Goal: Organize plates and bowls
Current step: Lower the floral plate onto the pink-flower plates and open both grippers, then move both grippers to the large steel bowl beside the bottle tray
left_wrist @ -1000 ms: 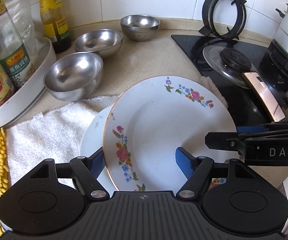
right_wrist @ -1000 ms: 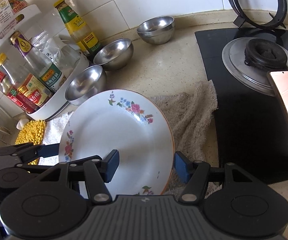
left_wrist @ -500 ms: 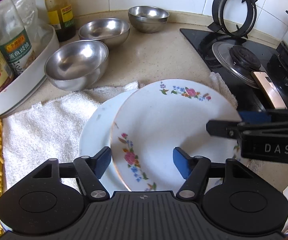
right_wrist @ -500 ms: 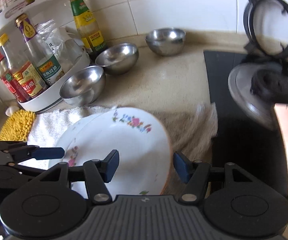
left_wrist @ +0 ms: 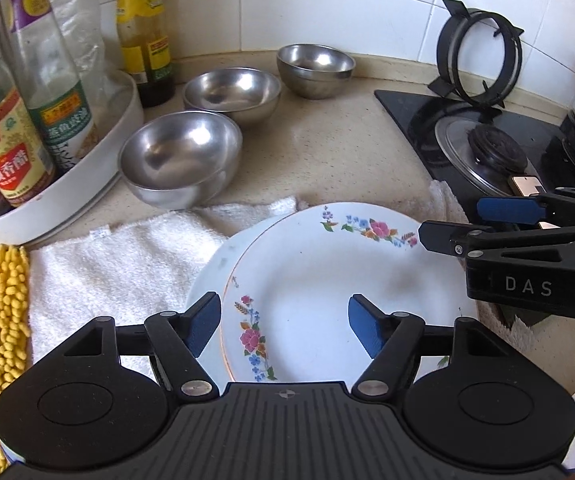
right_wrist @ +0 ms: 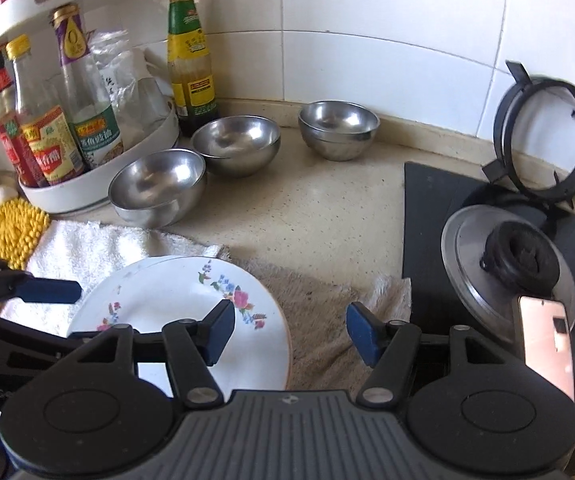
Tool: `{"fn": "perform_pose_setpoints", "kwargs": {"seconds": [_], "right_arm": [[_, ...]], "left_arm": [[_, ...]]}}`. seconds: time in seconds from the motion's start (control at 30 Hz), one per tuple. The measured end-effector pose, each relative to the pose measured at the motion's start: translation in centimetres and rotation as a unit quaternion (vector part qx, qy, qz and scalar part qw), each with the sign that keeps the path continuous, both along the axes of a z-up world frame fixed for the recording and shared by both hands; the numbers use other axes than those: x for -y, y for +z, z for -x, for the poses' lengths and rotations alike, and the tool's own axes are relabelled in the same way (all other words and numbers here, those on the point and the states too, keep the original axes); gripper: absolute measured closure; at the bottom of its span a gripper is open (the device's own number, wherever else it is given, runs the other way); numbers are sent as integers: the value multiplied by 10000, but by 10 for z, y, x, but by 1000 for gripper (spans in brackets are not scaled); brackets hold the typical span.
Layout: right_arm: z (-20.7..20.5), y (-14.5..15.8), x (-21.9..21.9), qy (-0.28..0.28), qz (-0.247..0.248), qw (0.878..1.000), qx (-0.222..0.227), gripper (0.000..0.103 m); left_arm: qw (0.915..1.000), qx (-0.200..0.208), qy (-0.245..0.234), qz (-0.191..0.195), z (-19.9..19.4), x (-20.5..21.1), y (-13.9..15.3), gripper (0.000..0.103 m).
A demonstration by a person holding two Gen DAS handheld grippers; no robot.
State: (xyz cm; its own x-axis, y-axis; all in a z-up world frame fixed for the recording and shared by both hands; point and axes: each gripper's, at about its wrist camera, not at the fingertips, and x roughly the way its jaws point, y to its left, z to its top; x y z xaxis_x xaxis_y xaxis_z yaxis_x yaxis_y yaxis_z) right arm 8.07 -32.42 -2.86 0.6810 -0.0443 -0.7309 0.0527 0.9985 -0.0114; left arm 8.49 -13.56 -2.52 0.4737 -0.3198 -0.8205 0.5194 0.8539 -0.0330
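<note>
Left hand-held gripper (left_wrist: 283, 330), jaws opening, nothing held; right hand-held gripper (right_wrist: 289, 332) likewise empty. Flowered plate (left_wrist: 339, 288) is stacked on plain plate (left_wrist: 215, 268) beneath both; three steel bowls (left_wrist: 181, 158) ahead are judged unsorted.

Both cams sit right behind their own gripper's fingers, angled steeply down at the counter from close up. The left gripper (left_wrist: 283, 330) view looks over the white floral-rimmed plate (left_wrist: 327, 292) straight ahead, with the right gripper (left_wrist: 451, 224) poking in from its right edge. The right gripper (right_wrist: 289, 334) view faces the same way, plate (right_wrist: 175, 300) ahead-left and left gripper (right_wrist: 51, 292) at its left edge. Shared: that plate, three shiny steel bowls (left_wrist: 181, 158) (right_wrist: 157, 186) farther ahead, and the black gas hob (left_wrist: 483, 148) (right_wrist: 439, 216) off right.
</note>
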Motion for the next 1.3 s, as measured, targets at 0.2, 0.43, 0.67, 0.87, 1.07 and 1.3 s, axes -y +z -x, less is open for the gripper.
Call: {"fn": "perform_pose_setpoints", "kwargs": {"seconds": [0.2,0.43,0.67,0.87,1.07,1.3], "right_arm": [[-4,4,-6,155,152,9997,90,28],[-7,5,-9,303,270,9991,115,25],[-6,6,-9,377,485,9979,200,24],[-6,5,-7,505,757,9956,225,24],[-19,4,-10,716,988,9923,191,24],[-46,4,-24,935,1077,9896,168,24]], "left_arm": [[9998,29,186,-12,0,-6,2,24],[9994,48,343,-32,3,-9,2,23],[9981,132,593,-37,2,-19,5,21],[9936,47,1118,-137,-9,-41,-5,21],[9904,131,1374,-77,-13,-49,-2,20],[9879,239,1535,-6,-37,-52,4,18]]}}
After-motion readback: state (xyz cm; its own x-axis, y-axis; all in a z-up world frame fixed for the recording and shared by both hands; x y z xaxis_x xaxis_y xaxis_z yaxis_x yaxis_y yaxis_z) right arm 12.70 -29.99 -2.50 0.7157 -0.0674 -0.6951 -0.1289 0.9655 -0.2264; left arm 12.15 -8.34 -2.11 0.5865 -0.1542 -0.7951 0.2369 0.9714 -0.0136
